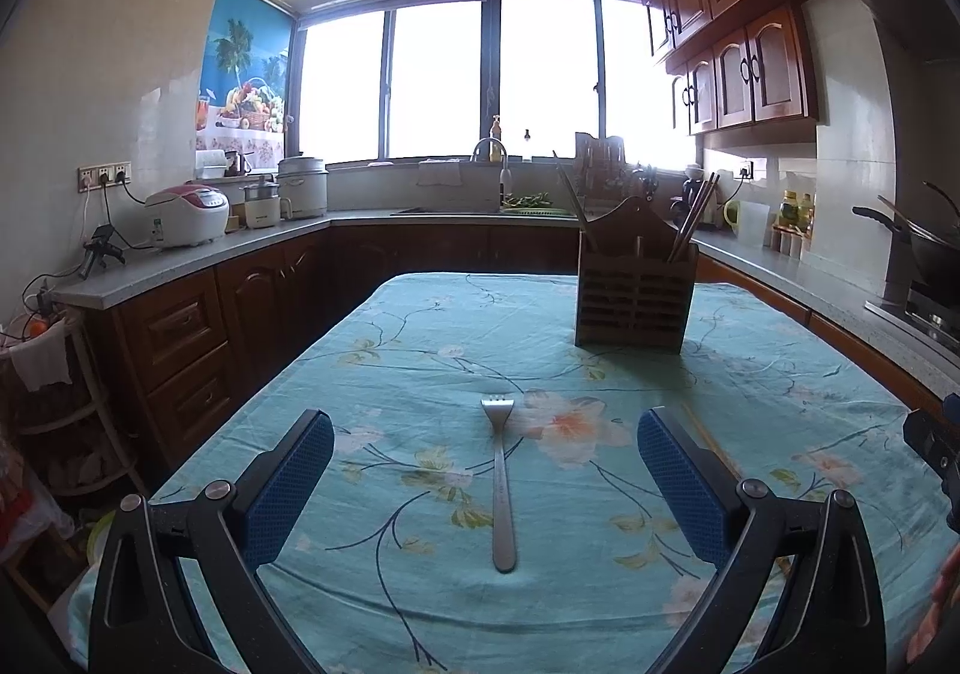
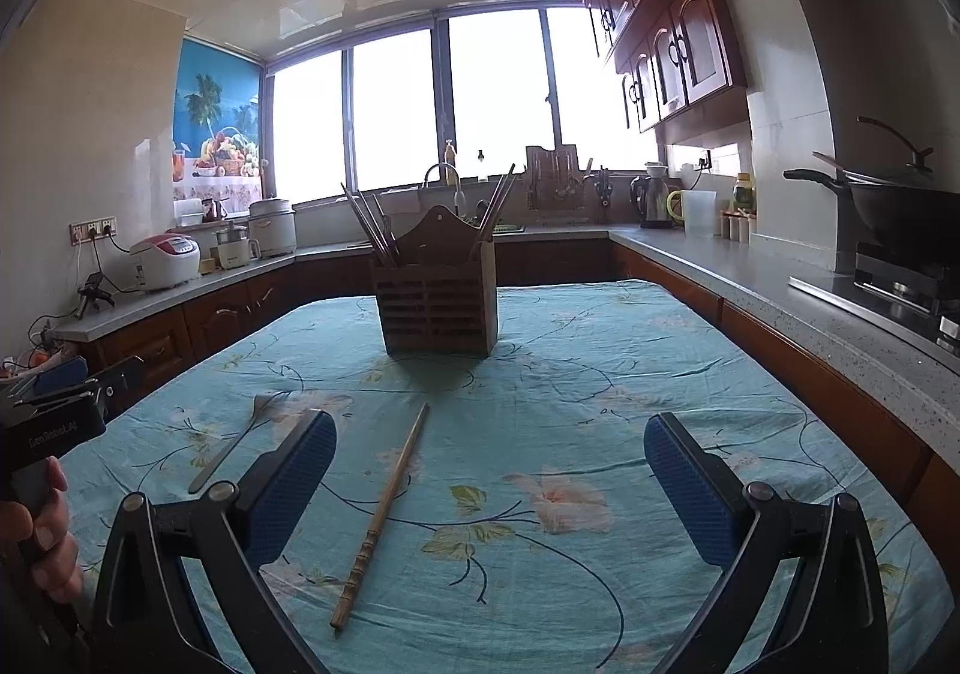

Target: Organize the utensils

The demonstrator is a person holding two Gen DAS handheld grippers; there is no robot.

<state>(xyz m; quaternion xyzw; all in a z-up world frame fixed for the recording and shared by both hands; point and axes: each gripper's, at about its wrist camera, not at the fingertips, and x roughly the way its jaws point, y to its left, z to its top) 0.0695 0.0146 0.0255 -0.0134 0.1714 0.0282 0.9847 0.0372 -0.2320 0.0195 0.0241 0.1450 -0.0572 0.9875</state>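
Left wrist — fork between pads

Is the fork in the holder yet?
No. The fork lies flat on the tablecloth, short of the holder, between the open left gripper.

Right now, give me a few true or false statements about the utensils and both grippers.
1. The fork lies flat on the tablecloth. True.
2. The left gripper is shut on the fork. False: its jaws are open, the fork lying between them.
3. The wooden holder already contains chopsticks. True.
4. The loose chopstick stands in the holder. False: it lies on the cloth.
5. The right gripper is open. True.
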